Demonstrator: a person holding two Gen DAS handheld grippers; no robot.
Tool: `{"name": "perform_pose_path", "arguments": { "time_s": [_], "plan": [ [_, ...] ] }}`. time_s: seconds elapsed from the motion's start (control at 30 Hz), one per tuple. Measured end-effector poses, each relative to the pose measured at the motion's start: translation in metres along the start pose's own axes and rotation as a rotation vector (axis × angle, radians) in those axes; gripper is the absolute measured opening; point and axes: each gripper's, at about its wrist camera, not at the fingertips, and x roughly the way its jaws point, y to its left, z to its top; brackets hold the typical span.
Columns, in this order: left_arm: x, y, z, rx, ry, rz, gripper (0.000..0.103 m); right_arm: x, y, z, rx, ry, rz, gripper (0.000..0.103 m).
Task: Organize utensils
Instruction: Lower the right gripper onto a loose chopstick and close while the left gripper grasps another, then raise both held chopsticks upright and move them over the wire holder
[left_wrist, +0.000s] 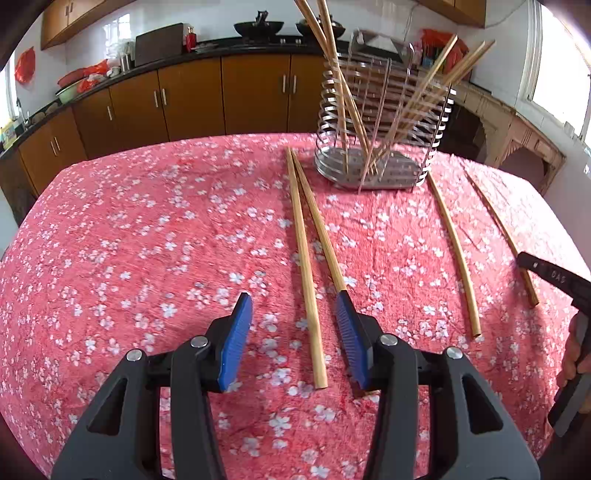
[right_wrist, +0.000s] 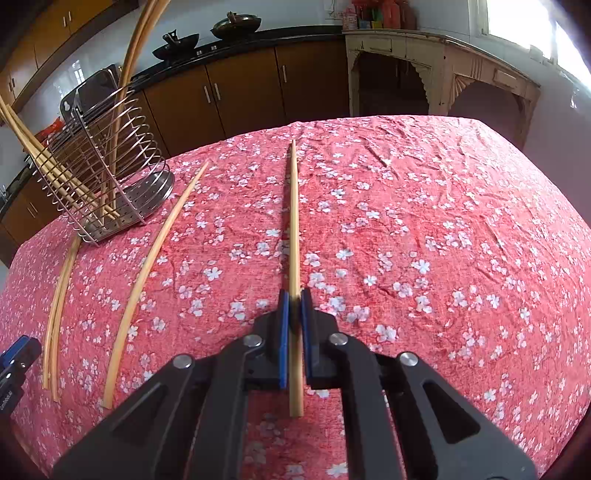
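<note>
Our right gripper (right_wrist: 294, 295) clamped on a bamboo chopstick (right_wrist: 294, 221) above the floral tablecloth (right_wrist: 424, 221), our left gripper (left_wrist: 295, 314) parted wide around one of two chopsticks (left_wrist: 303, 266) lying before the wire utensil holder (left_wrist: 380, 122), another chopstick (left_wrist: 456, 254) between both grippers.

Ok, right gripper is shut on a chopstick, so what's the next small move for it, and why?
Probably lift it clear of the cloth, then carry it toward the wire holder. The right gripper is clamped on the chopstick, which still runs low along the tablecloth. Other chopsticks already stand in the holder. The left gripper hangs open over another pair.
</note>
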Motion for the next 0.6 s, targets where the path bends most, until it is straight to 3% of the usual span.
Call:
{"name": "perform_pose_path", "arguments": {
  "time_s": [0.1, 0.27, 0.4, 0.6],
  "plan": [
    [0.009, -0.006, 0.0, 0.014, 0.028, 0.021, 0.036, 0.002, 0.003, 0.0, -0.003, -0.001, 0.005, 0.008],
    [0.014, -0.004, 0.004, 0.009, 0.032, 0.085, 0.008, 0.004, 0.014, -0.004, -0.043, -0.008, 0.008, 0.008],
    [0.017, 0.026, 0.01, -0.064, 0.04, 0.139, 0.008, 0.003, 0.013, -0.009, -0.065, -0.01, 0.022, 0.008],
    [0.016, 0.05, 0.008, -0.069, 0.04, 0.129, 0.008, -0.002, 0.007, -0.014, -0.06, -0.009, 0.037, 0.008]
  ]
}}
